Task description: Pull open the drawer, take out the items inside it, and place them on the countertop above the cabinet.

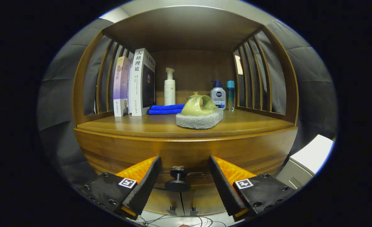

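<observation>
Wooden cabinet (116, 151) fills the scene, slatted sides and a roof over its worktop (148, 126). Drawer (189, 157) in the cabinet front below the worktop looks shut, front flush with the cabinet face; contents not visible. Two cupboard doors (182, 197) below the drawer, closed.

Hand-held gripper (185, 170) is open, fingers spread wide apart, orange-backed with black pads (146, 186). Black round drawer knob (177, 179) sits between the fingers, touching neither, roughly centred in the gap.

On the worktop: two upright books (134, 83) at the left rear, leaning against the slats. Folded blue cloth (166, 109) just beside the books. White pump bottle (169, 88) stands behind the cloth. Grey sponge pad (199, 120) near the front middle, with a yellow-green teapot (199, 105) lying tipped on its side on top of it. Behind that to the right, a white-and-blue pump bottle (218, 95) and a slim teal bottle (230, 95), just beside each other.

Thin cables (201, 222) on the floor below the doors.
</observation>
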A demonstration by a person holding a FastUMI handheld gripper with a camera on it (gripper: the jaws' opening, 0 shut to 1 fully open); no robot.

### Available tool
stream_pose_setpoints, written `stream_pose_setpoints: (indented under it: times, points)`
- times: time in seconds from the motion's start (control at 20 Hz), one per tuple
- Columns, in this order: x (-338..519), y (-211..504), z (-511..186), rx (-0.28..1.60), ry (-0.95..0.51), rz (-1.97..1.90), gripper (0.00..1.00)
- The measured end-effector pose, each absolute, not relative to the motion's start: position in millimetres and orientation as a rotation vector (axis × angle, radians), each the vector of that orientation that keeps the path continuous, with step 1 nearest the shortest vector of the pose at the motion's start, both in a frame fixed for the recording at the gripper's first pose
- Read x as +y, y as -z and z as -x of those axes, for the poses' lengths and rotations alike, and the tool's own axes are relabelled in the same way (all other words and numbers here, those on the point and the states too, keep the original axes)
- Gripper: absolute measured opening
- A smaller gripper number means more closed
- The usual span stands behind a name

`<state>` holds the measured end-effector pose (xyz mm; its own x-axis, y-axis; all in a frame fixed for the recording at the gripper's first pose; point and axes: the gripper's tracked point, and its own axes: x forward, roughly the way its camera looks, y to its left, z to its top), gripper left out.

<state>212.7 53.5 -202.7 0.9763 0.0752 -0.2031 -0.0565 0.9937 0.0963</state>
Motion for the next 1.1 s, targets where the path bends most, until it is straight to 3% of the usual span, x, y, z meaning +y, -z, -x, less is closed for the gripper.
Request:
stream_pose_setpoints:
  times: [0.3,1.1]
  points:
    - [38.7,198.9,-183.6,0.253,-0.034,-0.030,0.97]
    - [15.9,48.8,-37.6,0.073,0.001,-0.120,0.97]
